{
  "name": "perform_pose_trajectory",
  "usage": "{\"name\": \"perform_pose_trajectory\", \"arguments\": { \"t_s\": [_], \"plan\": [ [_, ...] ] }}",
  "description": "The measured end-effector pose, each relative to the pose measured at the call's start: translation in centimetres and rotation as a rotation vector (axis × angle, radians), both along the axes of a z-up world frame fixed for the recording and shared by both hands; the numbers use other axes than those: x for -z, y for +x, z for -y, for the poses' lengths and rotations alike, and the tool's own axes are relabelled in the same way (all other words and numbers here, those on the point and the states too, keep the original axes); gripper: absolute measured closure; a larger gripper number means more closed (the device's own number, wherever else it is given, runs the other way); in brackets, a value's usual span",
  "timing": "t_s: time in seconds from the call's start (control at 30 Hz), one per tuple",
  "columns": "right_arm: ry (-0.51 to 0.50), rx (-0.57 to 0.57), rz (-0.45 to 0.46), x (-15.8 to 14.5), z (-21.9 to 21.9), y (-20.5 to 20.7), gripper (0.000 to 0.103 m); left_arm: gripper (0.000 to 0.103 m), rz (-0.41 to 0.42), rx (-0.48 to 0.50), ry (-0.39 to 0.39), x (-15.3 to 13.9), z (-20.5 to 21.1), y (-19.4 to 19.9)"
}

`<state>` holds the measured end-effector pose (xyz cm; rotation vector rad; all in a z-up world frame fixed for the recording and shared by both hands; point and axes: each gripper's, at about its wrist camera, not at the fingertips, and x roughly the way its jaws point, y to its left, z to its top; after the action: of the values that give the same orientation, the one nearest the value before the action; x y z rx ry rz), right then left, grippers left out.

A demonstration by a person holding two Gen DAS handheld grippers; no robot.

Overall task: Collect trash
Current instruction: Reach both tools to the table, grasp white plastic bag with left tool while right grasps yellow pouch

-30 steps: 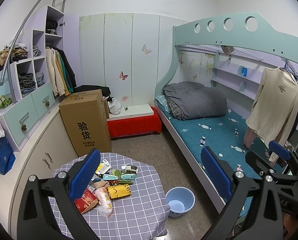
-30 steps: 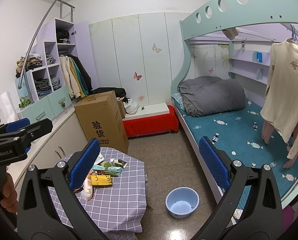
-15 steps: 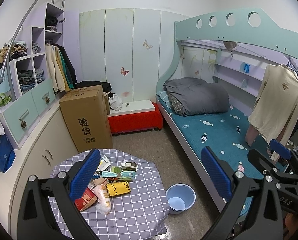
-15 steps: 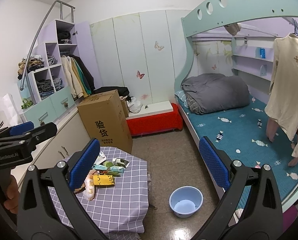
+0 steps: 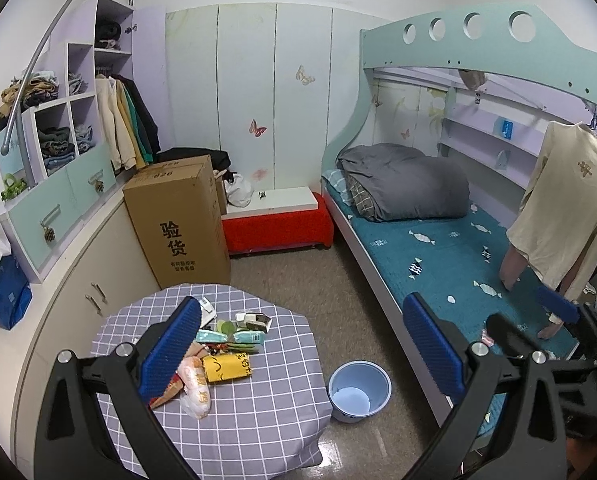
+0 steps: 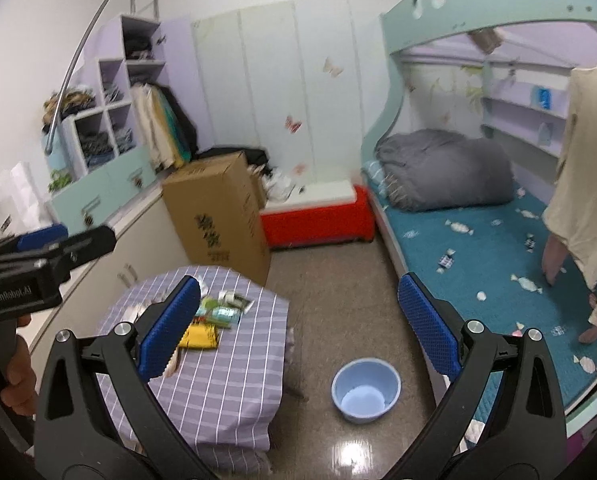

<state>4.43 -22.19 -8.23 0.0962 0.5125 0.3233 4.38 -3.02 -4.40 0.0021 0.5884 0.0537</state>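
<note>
From your left wrist camera, your left gripper (image 5: pixel 302 344) hangs high above the low table (image 5: pixel 258 412) draped in a lilac-and-white checked cloth, its blue-padded fingers (image 5: pixel 170 350) spread wide and holding nothing. The trash sits in a loose pile on the near-left part of the cloth: a yellow snack packet (image 5: pixel 227 367), a clear bag with orange print (image 5: pixel 196 386), two teal wrappers (image 5: pixel 230 336) and a small dark-printed carton (image 5: pixel 254 320). The round pale-blue plastic bin (image 5: pixel 360 391) stands on the floor just beside the table, between it and the blue-sheeted bed (image 5: pixel 438 256). Your other tool shows at the right edge, above the bed.

From your right wrist camera, your right gripper (image 6: pixel 298 332) is likewise spread wide and empty, well above the floor, with the pale-blue bin below and ahead. The yellow packet (image 6: pixel 200 336) lies partly behind the left finger.

You are not yet at the pile, so bring one tool down steeply and pick a single outlying piece first. The yellow packet or the carton looks easiest. Thin wrappers will likely slide on cloth, so pinch an edge that stands up rather than pressing flat, and avoid catching the tablecloth. Keep the other tool clear, and carry each piece right over the bin before releasing.
</note>
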Motion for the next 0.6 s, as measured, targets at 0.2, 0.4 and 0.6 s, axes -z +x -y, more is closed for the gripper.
{"name": "perform_pose_trajectory", "arguments": {
  "t_s": [0.2,0.4,0.6],
  "plan": [
    [0.020,-0.027,-0.046,0.9,1.3,0.7,0.006,0.004,-0.015,-0.035,-0.001,0.6,1.1,0.3],
    [0.045,-0.050,-0.094,1.7,1.7,1.6,0.006,0.004,-0.059,-0.065,0.001,1.7,1.1,0.9],
    [0.048,-0.093,-0.131,3.0,0.1,2.9,0.006,0.004,-0.133,-0.086,-0.010,4.3,-0.3,2.0]
  ]
}}
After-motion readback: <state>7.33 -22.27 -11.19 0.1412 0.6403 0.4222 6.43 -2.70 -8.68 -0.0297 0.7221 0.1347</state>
